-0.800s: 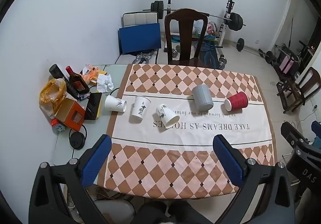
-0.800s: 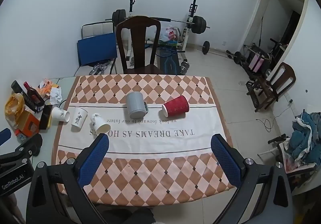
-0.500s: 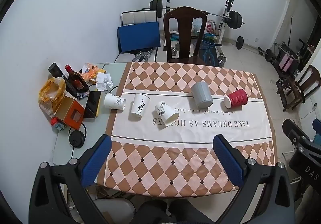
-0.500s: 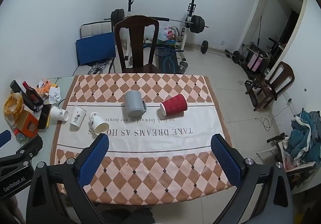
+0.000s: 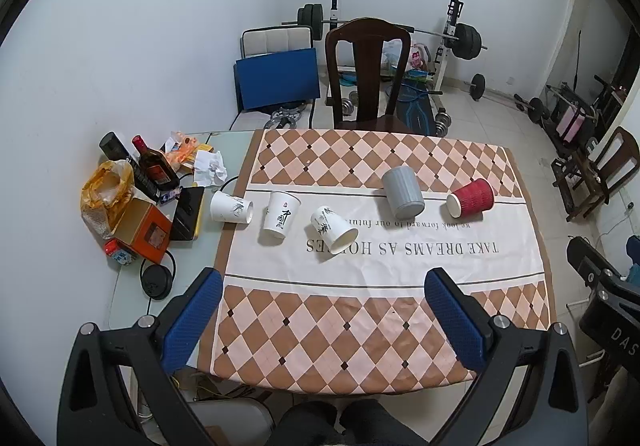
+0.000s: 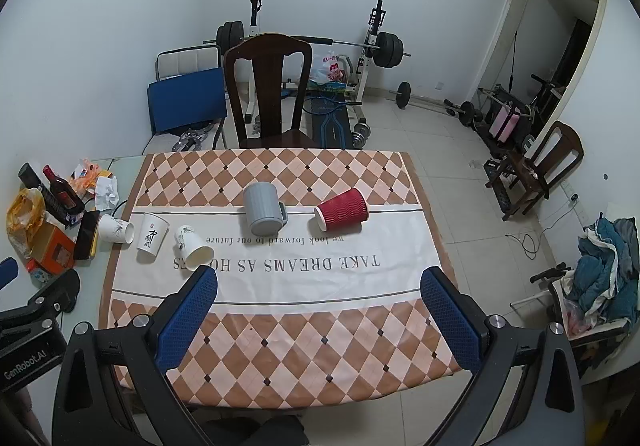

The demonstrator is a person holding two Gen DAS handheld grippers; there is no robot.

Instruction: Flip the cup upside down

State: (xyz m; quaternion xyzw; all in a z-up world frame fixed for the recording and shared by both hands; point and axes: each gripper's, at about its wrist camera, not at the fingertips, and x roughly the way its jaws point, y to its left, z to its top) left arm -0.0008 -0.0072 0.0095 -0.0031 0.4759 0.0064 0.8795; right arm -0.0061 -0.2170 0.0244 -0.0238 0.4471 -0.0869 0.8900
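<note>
Several cups lie in a row on the checked tablecloth (image 5: 360,330). A white paper cup (image 5: 231,207) lies on its side at the left edge. A second white cup (image 5: 280,219) with a black character stands beside it. A third white cup (image 5: 333,232) lies on its side, mouth toward me. A grey mug (image 5: 402,193) lies mouth-down or tilted, and a red ribbed paper cup (image 5: 471,197) lies on its side. My left gripper (image 5: 320,310) is open and empty, high above the near table edge. My right gripper (image 6: 318,306) is open and empty too, likewise high above the table.
Clutter sits on the table's left end: bottles (image 5: 154,166), an orange box (image 5: 144,232), a yellow bag (image 5: 106,186), crumpled paper (image 5: 210,166), a black phone (image 5: 187,214). A dark wooden chair (image 5: 368,74) stands behind the table. Gym weights (image 6: 312,42) line the far wall.
Both grippers have pulled back and up slightly, so the table looks a little smaller and farther. The cups have not moved.
</note>
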